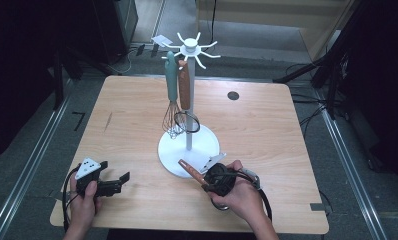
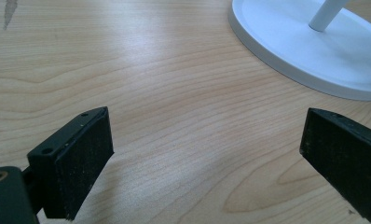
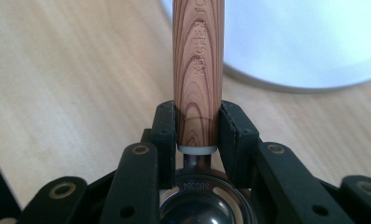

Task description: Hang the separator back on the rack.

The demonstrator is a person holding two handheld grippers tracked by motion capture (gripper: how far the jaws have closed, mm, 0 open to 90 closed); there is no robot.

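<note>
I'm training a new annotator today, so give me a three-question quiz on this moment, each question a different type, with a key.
1. True or false: the left gripper holds a utensil.
2. What is the right gripper clamped on? A) the teal whisk B) a wooden handle C) the stand's pole
3. How many utensils hang from the white stand?

Key:
1. False; its jaws stand wide open over bare table.
2. B, the wooden handle, gripped near its metal end.
3. Two: the teal whisk and a brown-handled utensil.
</note>
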